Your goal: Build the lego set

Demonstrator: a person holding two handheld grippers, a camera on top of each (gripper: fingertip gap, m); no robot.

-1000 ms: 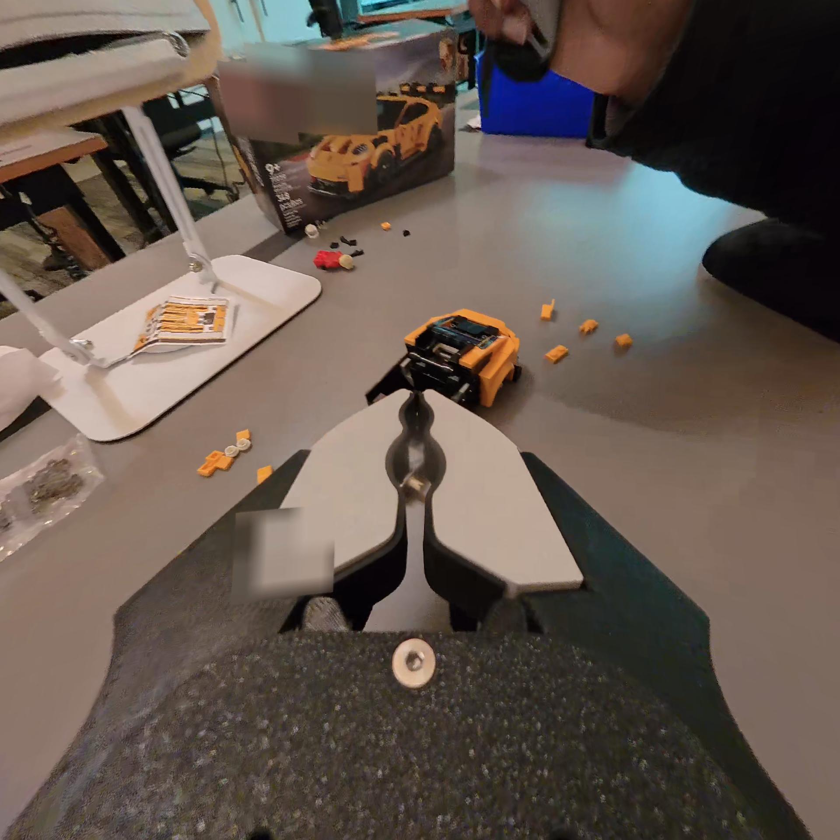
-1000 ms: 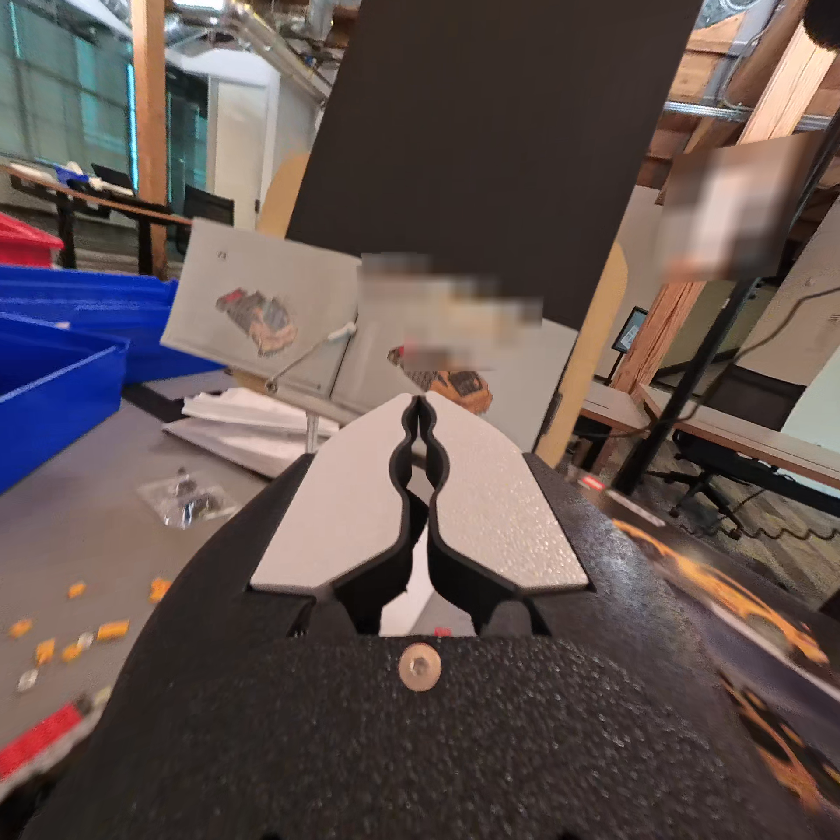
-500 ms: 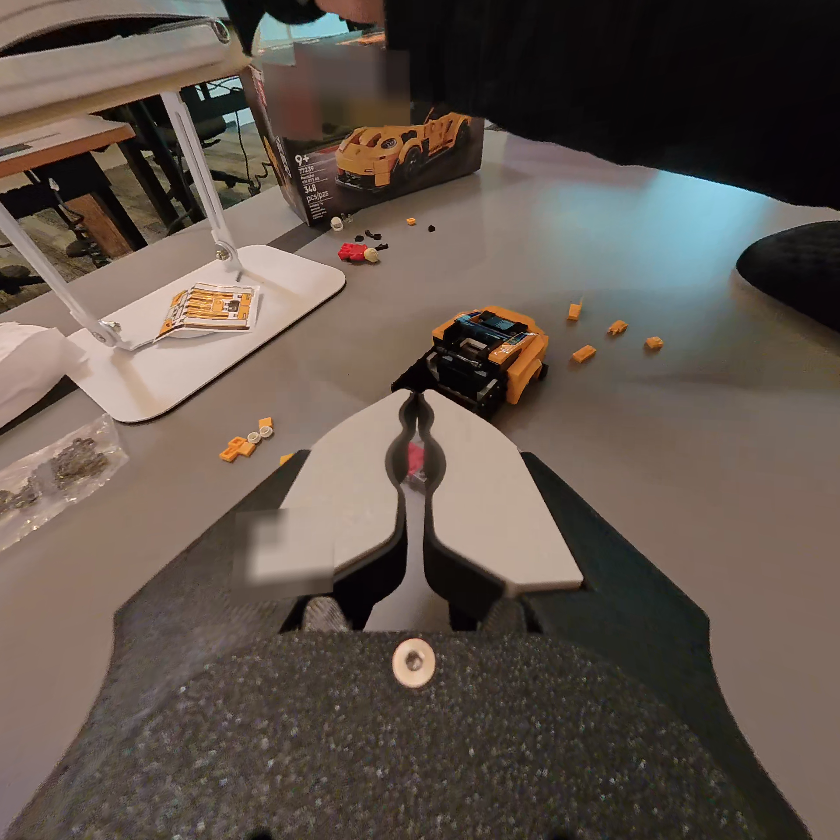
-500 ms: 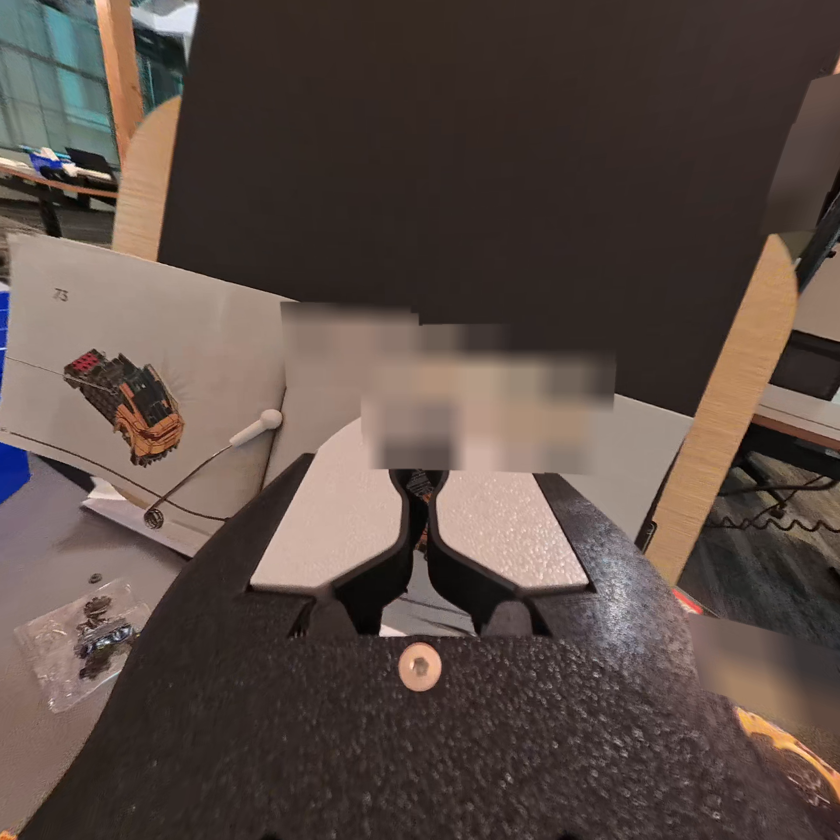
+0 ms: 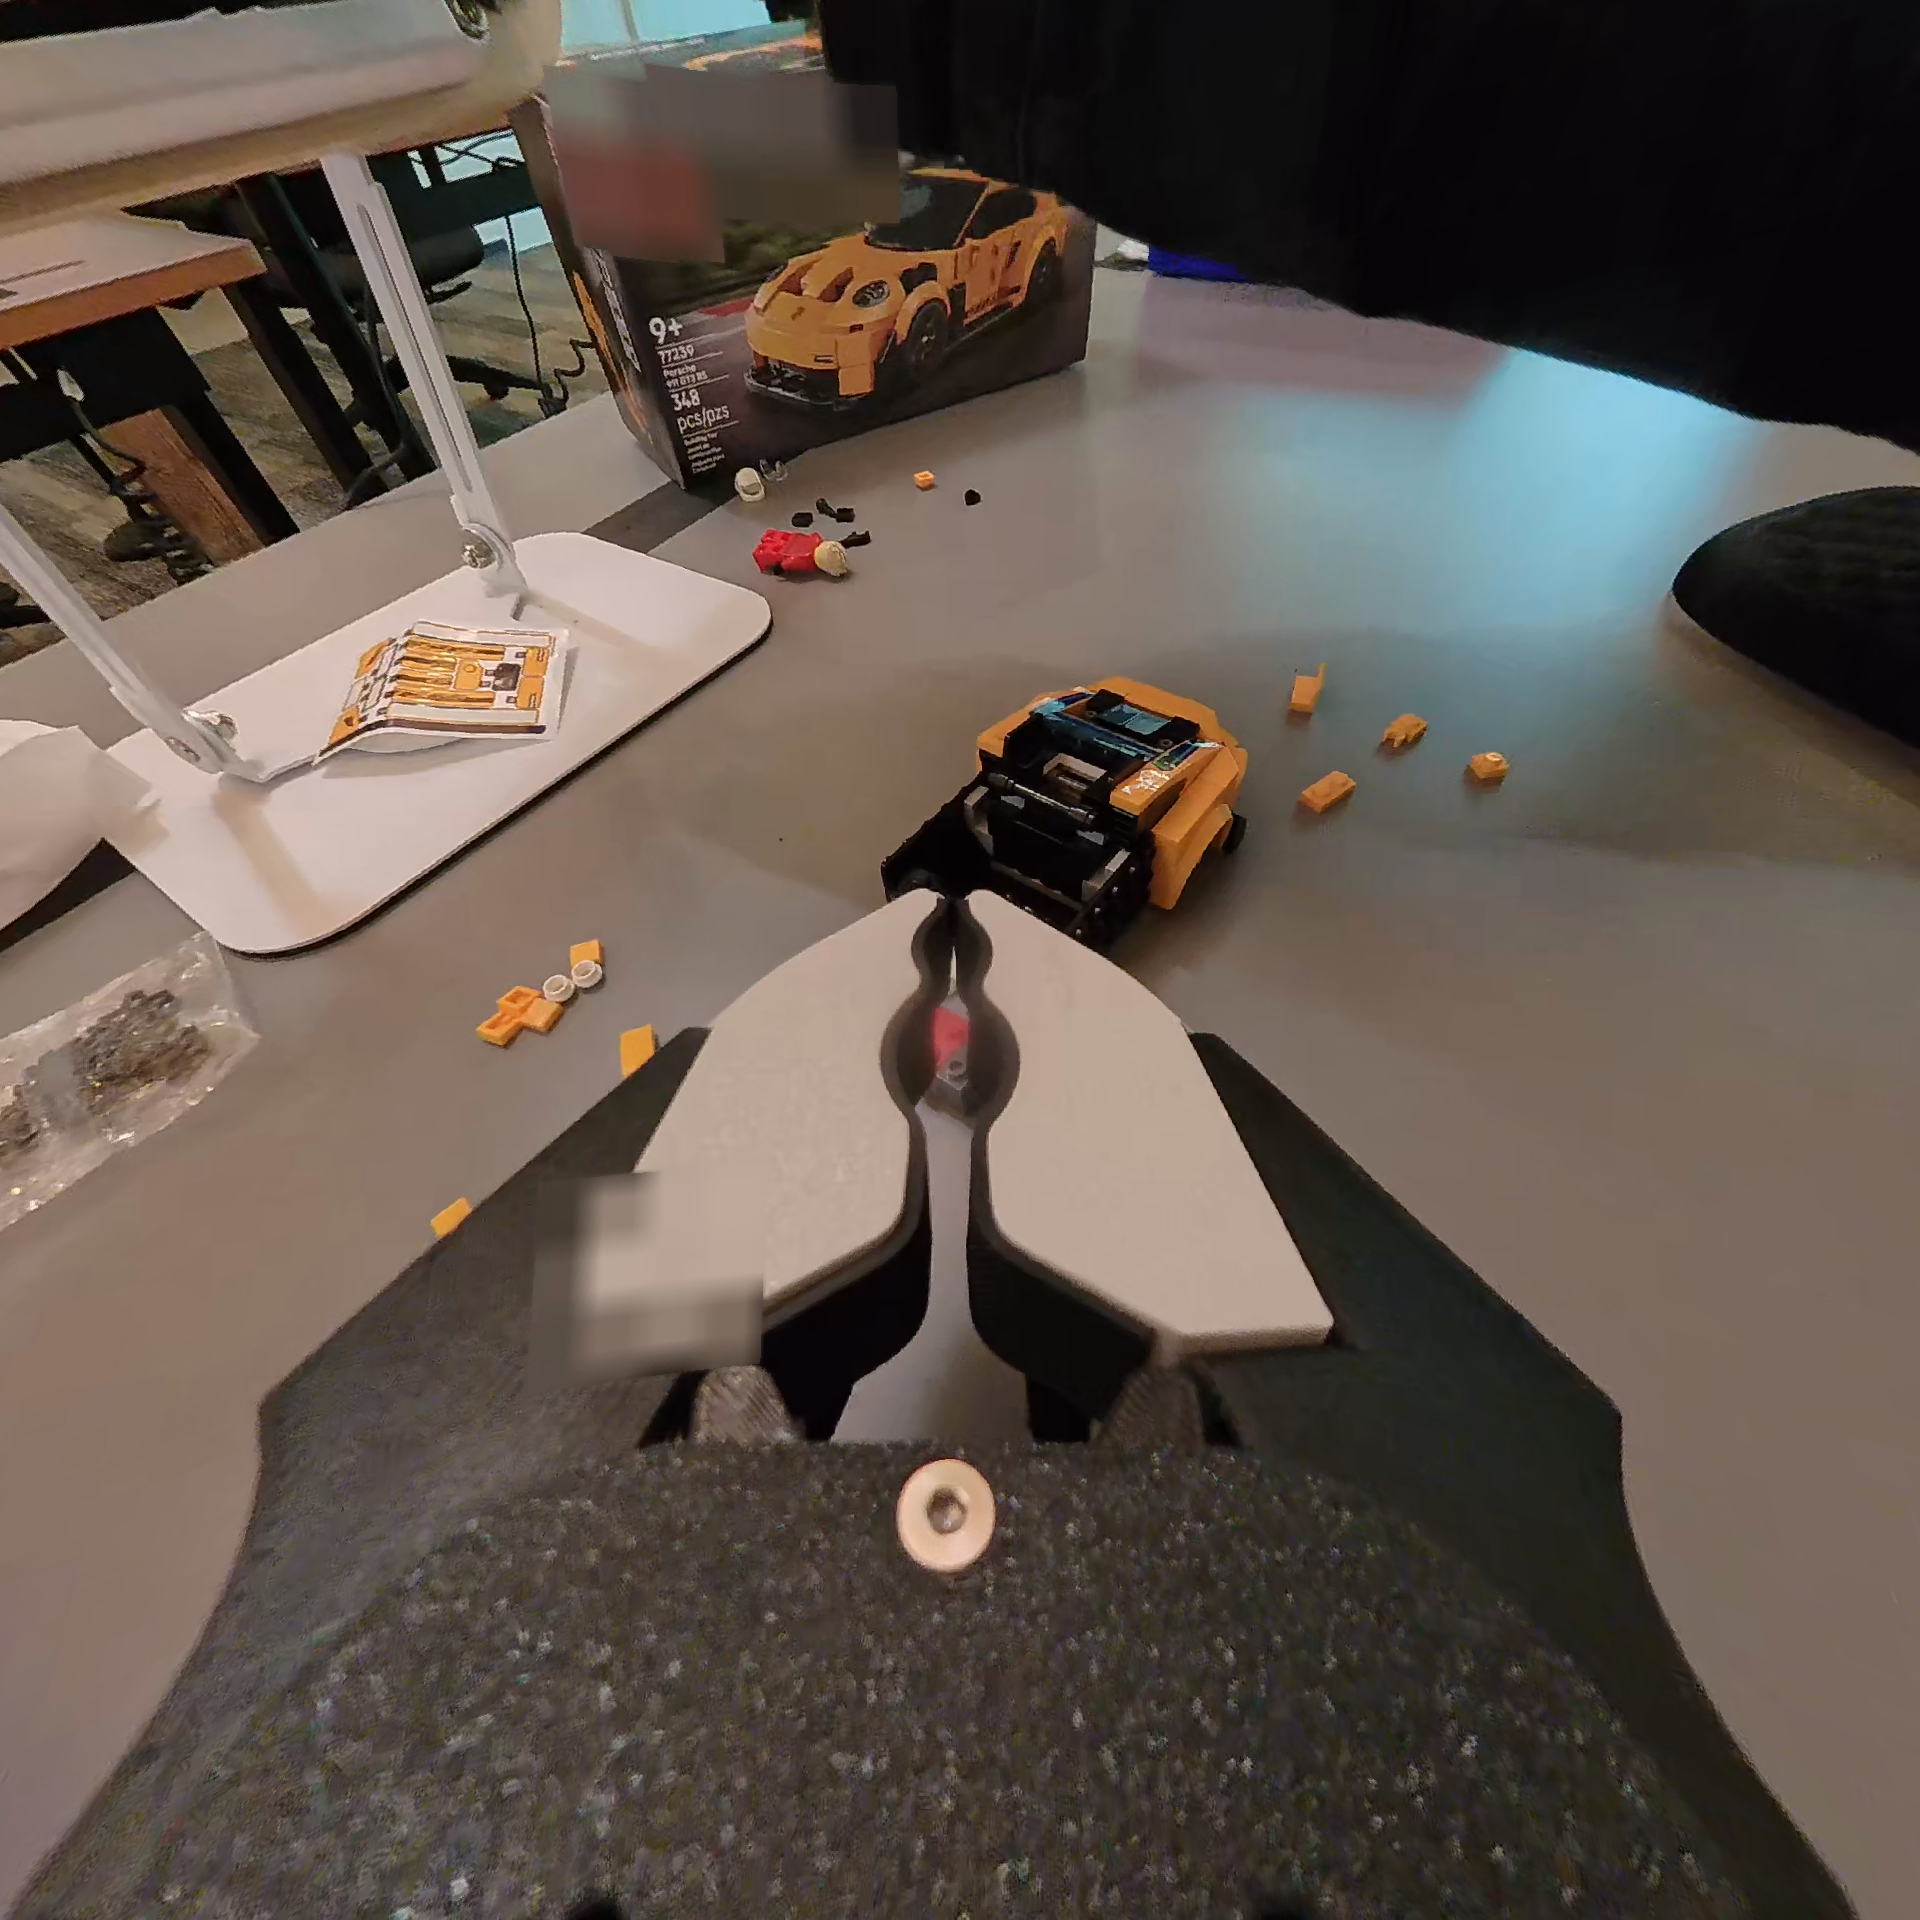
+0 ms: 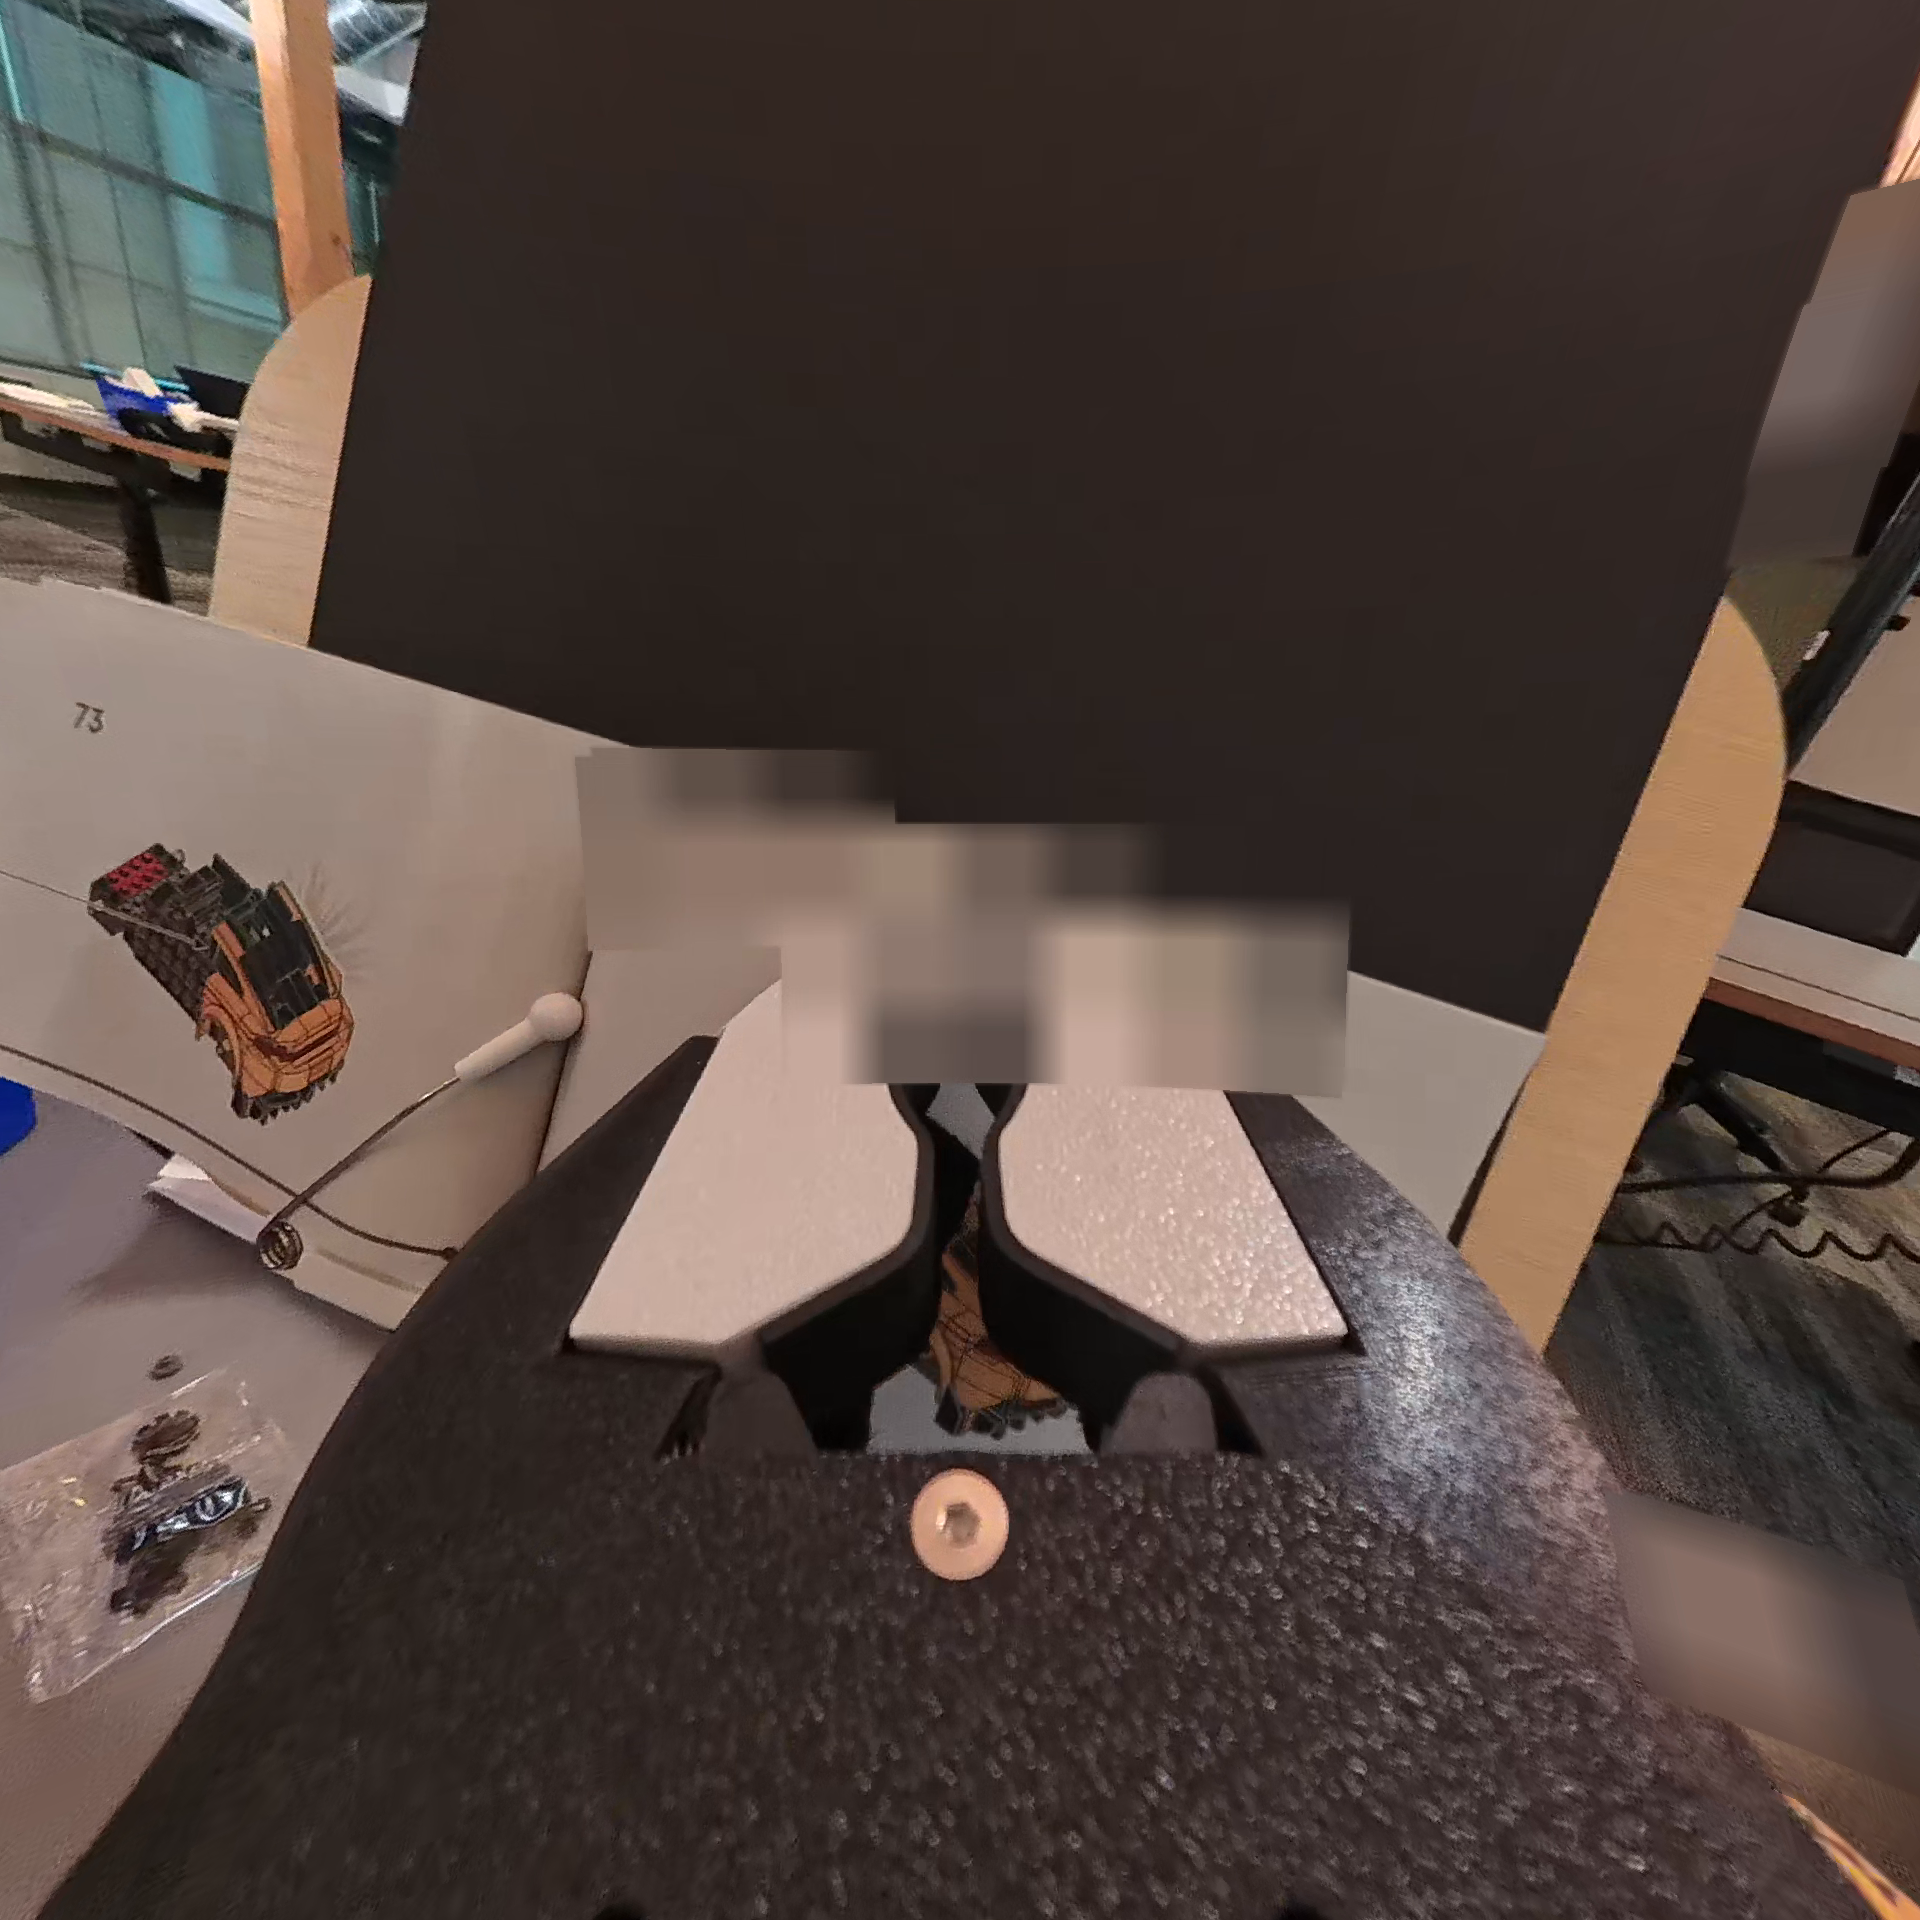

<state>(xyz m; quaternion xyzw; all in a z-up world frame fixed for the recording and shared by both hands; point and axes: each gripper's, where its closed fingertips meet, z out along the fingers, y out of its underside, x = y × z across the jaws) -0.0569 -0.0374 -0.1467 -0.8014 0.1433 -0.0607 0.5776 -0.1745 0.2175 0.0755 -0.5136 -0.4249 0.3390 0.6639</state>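
The left gripper [image 5: 948,906], fingertips pressed together, hovers just short of the half-built orange Lego car [image 5: 1091,795] on the grey table [image 5: 1455,1039]. The right gripper [image 6: 951,1101] faces the instruction booklet [image 6: 312,831]; a blur hides its tips, so I cannot tell its state.

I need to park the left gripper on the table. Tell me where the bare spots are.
Widest bare stretch: right of the left gripper, below the half-built orange car and the four loose orange pieces. Another lies between the car, the set's box and the dark sleeve. Crowded: left, with the white stand base, orange bits and parts bag.
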